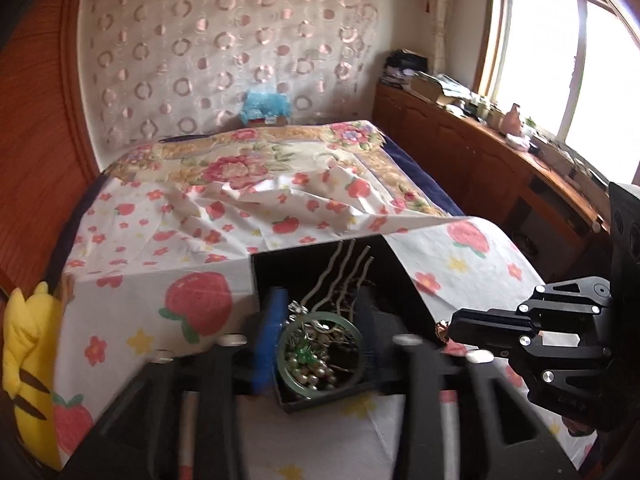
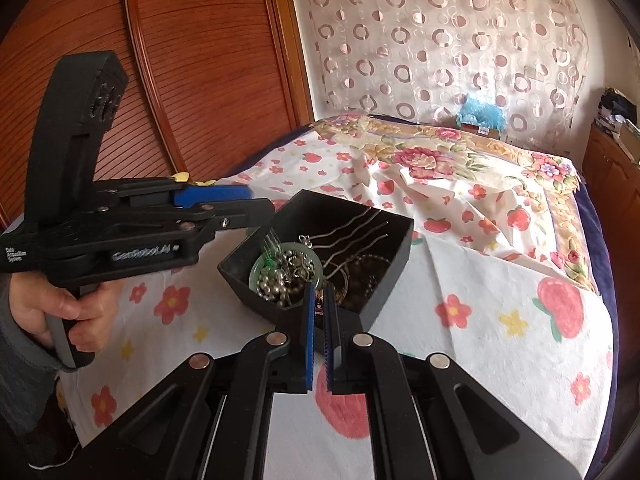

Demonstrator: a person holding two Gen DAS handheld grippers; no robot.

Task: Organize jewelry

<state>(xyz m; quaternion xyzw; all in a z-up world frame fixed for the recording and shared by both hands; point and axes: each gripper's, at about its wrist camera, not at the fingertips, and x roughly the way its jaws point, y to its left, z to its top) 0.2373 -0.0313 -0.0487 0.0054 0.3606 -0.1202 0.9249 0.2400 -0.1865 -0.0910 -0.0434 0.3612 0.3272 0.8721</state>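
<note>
A black open box (image 1: 404, 280) (image 2: 392, 256) sits on the strawberry-print sheet. It holds a green bangle (image 1: 320, 354) (image 2: 280, 268), a pearl string (image 1: 316, 378) (image 2: 276, 284), wavy silver hairpins (image 1: 340, 276) (image 2: 352, 222) and tangled chains. My left gripper (image 1: 316, 320) (image 2: 256, 204) is open, its fingers straddling the box's near end. My right gripper (image 2: 319, 300) (image 1: 446, 330) is shut on a small reddish jewelry piece (image 2: 319, 307) at the box's right rim; the piece shows at its tip in the left wrist view (image 1: 442, 329).
A yellow plush toy (image 1: 28, 364) lies at the bed's left edge. A floral quilt (image 1: 256, 160) covers the far bed. A wooden cabinet (image 1: 500, 168) with clutter runs under the window on the right. A wooden wardrobe (image 2: 192, 72) stands on the left.
</note>
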